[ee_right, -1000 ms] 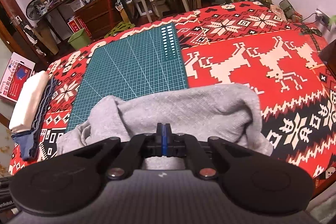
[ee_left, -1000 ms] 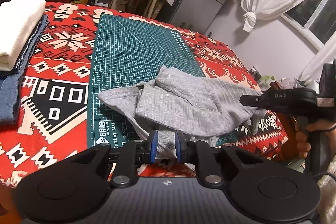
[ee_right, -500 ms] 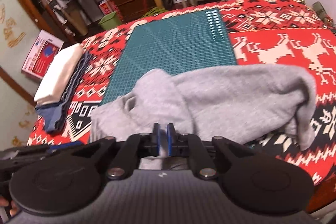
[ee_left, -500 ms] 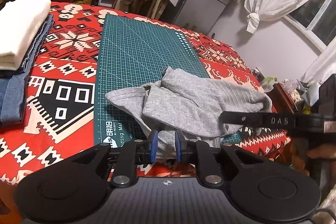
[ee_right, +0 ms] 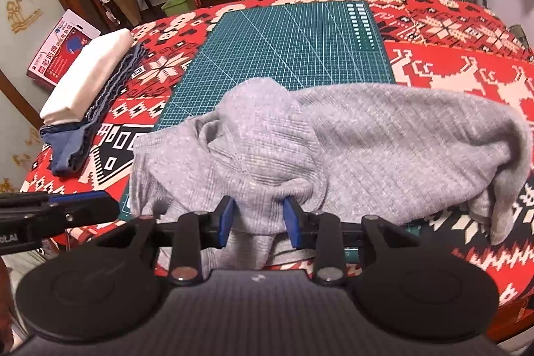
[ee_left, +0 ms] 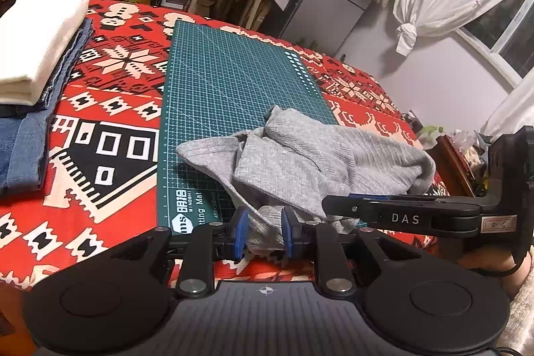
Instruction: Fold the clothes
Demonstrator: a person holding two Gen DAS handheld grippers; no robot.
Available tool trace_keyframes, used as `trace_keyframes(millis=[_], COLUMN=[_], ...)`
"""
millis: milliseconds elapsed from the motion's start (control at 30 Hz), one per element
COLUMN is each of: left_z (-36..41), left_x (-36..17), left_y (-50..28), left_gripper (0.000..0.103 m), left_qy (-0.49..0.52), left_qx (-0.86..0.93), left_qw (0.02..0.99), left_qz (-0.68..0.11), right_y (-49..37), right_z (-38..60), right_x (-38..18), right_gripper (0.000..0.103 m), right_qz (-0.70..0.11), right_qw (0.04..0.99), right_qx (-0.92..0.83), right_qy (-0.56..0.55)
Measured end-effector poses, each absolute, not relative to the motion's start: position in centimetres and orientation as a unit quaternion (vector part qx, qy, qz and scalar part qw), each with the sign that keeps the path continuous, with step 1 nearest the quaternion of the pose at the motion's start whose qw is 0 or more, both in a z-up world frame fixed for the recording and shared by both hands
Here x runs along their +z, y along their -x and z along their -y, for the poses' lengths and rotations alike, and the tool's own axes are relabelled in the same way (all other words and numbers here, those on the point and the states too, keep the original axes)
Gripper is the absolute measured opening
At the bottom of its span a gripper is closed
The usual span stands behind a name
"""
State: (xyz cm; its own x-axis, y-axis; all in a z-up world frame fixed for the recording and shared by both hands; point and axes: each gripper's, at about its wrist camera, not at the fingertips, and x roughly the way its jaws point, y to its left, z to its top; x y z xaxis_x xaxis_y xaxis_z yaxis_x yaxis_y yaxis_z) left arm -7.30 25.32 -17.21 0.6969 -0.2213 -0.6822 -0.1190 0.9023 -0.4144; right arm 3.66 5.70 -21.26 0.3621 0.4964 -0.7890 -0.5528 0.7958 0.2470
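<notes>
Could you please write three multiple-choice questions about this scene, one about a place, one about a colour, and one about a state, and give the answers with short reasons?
1. Where does the folded white cloth lie?
A. on the blue denim stack
B. on the green cutting mat
C. on the chair

2. What colour is the crumpled garment at the near edge of the table?
A. red
B. grey
C. white

3. In what state is the grey garment?
A. neatly folded in a square
B. hanging from a hanger
C. bunched and unfolded, partly on the mat

Answers:
1 A, since the left wrist view shows the white cloth stacked on the denim, off the mat.
2 B, since both views show a grey ribbed knit.
3 C, since it lies in loose wrinkles across the mat's near end and the red patterned cover.
</notes>
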Motion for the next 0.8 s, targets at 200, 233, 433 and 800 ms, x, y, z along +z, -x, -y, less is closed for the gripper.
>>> trace_keyframes(millis=[200, 233, 433, 800], left_z=[-25.4, -25.5, -25.6, -24.2], left_x=[-17.1, -17.0, -16.7, -15.4], left_y=[7.2, 7.1, 7.2, 5.9], left_gripper=[0.020, 0.020, 0.020, 0.020], left_qy=[0.220, 0.220, 0.219, 0.197], left_qx=[-0.026, -0.025, -0.024, -0.038], left_qw=[0.895, 0.895, 0.897, 0.905], left_qz=[-0.387, -0.387, -0.383, -0.376], right_y=[-3.4, -3.3, -3.3, -5.8], right_z=[-6.5, -6.4, -3.8, 6.1], right_x=[-21.5, -21.2, -19.0, -16.2], right_gripper=[0.012, 0.011, 0.008, 0.008], right_qz=[-0.461, -0.457, -0.433, -0.402], right_qw=[0.825, 0.827, 0.849, 0.894], right_qx=[0.323, 0.323, 0.301, 0.199], right_qy=[0.050, 0.050, 0.036, 0.015])
